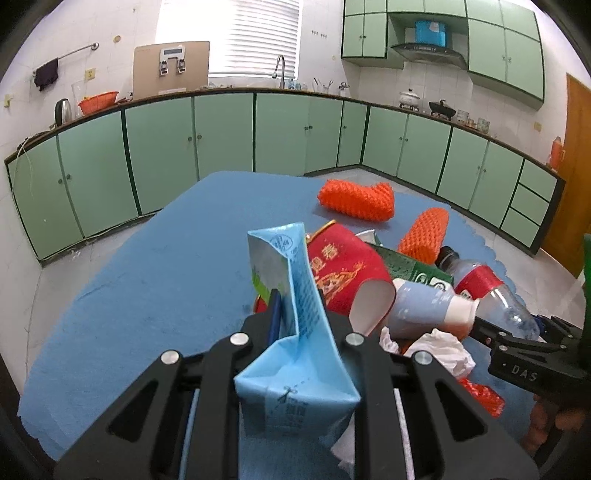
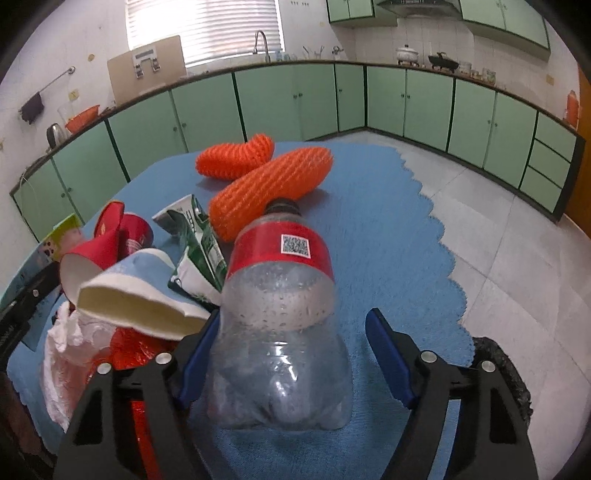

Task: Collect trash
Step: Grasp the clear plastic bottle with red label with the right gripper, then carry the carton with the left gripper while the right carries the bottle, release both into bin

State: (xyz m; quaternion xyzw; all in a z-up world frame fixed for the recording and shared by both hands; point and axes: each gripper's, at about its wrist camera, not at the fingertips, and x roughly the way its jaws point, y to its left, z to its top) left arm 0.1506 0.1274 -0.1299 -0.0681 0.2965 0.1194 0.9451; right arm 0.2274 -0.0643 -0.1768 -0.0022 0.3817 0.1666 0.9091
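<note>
Left gripper [image 1: 299, 310] clamped on a flattened carton [image 1: 295, 332], lifted clear for binning; right gripper [image 2: 291, 354] wide around the near bottle [image 2: 280, 310], poised to grasp, right pad apart.

Cloth: a blue cloth [image 1: 155, 280] covers the table, its scalloped edge showing on the right.
Cabinets: green cabinets [image 1: 221, 129] line the walls.
Counter: a kettle [image 1: 62, 110], an orange basket [image 1: 98, 101] and a white pot [image 1: 409, 98].
Window: blinds [image 1: 255, 33] above a faucet [image 1: 279, 70].
Towel: dark, hanging on a wall rail [image 1: 47, 74].
</note>
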